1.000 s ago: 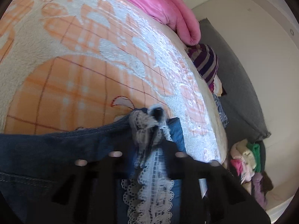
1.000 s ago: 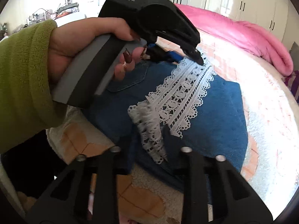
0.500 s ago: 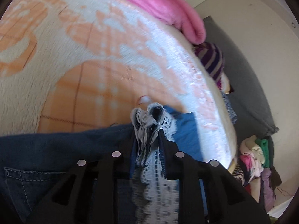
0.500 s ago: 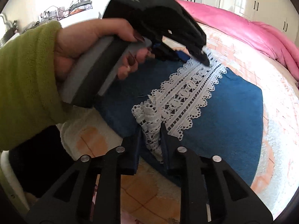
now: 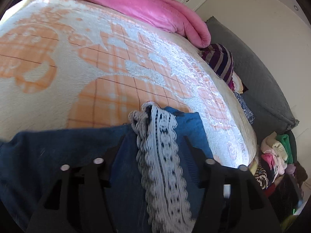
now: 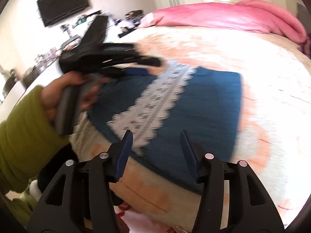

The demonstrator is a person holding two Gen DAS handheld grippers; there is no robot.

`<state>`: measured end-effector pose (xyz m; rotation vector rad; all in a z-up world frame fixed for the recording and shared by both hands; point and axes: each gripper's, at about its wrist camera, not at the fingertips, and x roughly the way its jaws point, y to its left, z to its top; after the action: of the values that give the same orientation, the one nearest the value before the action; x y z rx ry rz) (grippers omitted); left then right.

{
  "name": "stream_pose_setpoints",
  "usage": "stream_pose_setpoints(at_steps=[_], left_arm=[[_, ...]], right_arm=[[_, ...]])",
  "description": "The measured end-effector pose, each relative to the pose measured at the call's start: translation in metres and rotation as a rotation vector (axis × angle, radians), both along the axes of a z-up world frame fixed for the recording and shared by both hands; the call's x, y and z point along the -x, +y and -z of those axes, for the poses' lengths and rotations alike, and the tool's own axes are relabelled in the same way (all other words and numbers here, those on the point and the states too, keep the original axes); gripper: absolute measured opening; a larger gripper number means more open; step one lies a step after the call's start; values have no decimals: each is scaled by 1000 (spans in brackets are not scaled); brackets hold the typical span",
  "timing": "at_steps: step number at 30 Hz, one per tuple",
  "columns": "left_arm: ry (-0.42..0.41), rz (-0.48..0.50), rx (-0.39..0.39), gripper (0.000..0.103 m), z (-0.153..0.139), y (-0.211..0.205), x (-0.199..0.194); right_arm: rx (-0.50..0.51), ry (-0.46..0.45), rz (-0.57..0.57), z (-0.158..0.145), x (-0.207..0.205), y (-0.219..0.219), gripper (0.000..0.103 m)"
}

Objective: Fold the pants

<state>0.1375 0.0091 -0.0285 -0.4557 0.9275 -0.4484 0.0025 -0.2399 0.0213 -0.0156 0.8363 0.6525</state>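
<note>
The pants lie folded on the bed, lace strip on top. Both jaws have just been opening: the left hand-held gripper and right hand-held gripper stand apart, letting the fold settle flat.

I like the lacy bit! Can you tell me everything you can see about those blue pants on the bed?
The blue pants look like denim, folded into a flat block on the orange-and-cream blanket. A white lace strip runs along them, bunched at the end nearest the left wrist camera. Both grippers' jaws have just been opening and neither pinches the cloth; the lace lies loose between the left gripper's fingers.
</note>
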Motion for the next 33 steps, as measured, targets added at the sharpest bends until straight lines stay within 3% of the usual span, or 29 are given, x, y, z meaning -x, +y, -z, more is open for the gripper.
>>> stream_pose_setpoints(at_steps=[6,11,18,23,26,27,29,31,33], left_arm=[[9,-32,-14,62,-5,10,44],[46,-56,13,62,1,13,78],[131,-38,73,62,23,-6,107],[135,-69,69,62,31,-17,111],[136,-73,80,56,32,-21,108],[138,-69,88,47,33,-24,106],[149,-70,97,40,37,-27,103],[146,-73,82,26,41,-27,101],[134,-59,64,21,42,-27,102]], right_arm=[[26,-7,101,7,-4,-32,47],[65,-45,139,13,-6,-42,57],[84,-54,141,17,-7,-43,59],[83,-57,128,17,-7,-42,59],[93,-59,99,17,-8,-36,59],[100,-62,85,17,-10,-34,61],[124,-63,63,20,-14,-28,62],[134,-50,39,25,-20,-22,62],[139,-28,22,32,-25,-18,62]])
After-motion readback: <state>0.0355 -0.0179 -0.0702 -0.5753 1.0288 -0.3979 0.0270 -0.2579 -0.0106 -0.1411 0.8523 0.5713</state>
